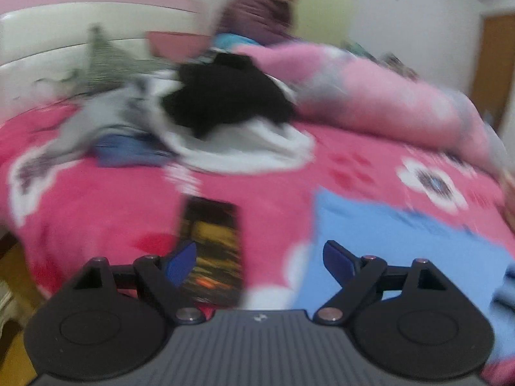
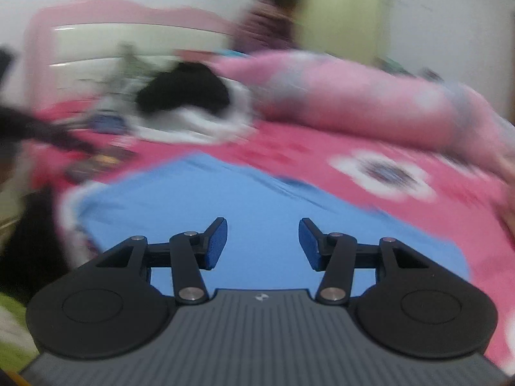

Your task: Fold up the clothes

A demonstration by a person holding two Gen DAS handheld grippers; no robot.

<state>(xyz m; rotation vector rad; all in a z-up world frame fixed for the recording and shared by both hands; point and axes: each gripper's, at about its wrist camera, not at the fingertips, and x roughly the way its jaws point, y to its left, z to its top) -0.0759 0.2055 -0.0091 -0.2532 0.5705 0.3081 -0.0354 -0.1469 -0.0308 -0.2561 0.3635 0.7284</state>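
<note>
Blue garment (image 2: 257, 199) lies flat on the near part of the pink bedspread (image 1: 96, 199); unsorted pile (image 1: 225, 106) sits far-left. Left gripper (image 1: 259, 262) is spread wide and empty, right gripper (image 2: 262, 244) half-spread, also empty, above the blue cloth. Risk: both views are blurred, so a hasty pinch could catch the bedspread too or bunch a crooked fold.
</note>
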